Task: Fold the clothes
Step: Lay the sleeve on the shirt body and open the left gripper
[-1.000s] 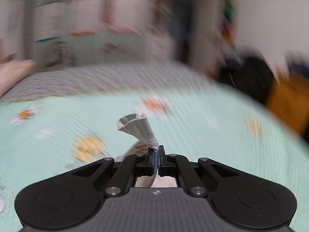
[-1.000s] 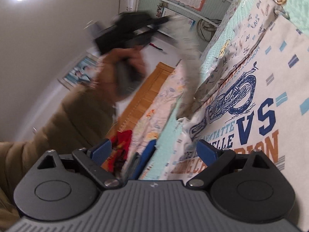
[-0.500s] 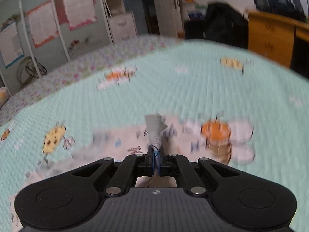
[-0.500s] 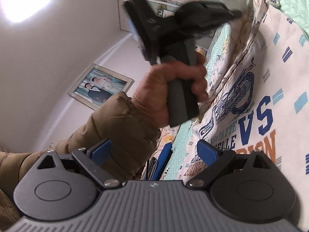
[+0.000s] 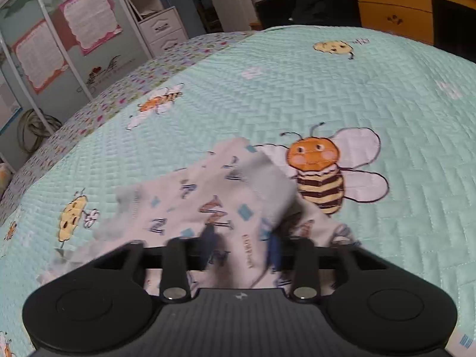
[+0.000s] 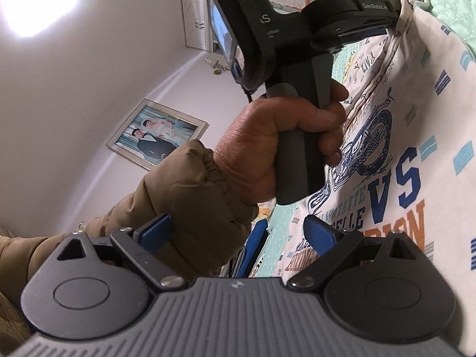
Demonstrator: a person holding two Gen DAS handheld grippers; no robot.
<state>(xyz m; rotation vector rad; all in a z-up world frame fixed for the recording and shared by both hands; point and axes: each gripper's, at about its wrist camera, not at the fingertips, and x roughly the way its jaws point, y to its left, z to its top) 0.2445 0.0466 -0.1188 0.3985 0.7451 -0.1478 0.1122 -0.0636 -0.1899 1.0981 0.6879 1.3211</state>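
**First fold laid over, most of the shirt still flat**

We read the left gripper (image 5: 241,247) as having just been opening: its blue pads stand apart, blurred, with the shirt's sleeve (image 5: 226,196) lying slack between and ahead of them, not pinched. The sleeve rests on the green bee quilt (image 5: 327,89), well in from its far patterned border, its tip just beside the big printed bee (image 5: 318,172).

From the right wrist view, the left hand (image 6: 285,136) grips the handle of that gripper, whose nose sits at the fabric's folded edge. The printed T-shirt (image 6: 416,184) lies spread on the quilt, graphic side up.

The right gripper (image 6: 235,232) is wide open and empty, hanging off the quilt's near edge, touching nothing.

Our judgement: one sleeve is turned in and released. The other side, the bottom-up fold and the smoothing are all left. Early stage.
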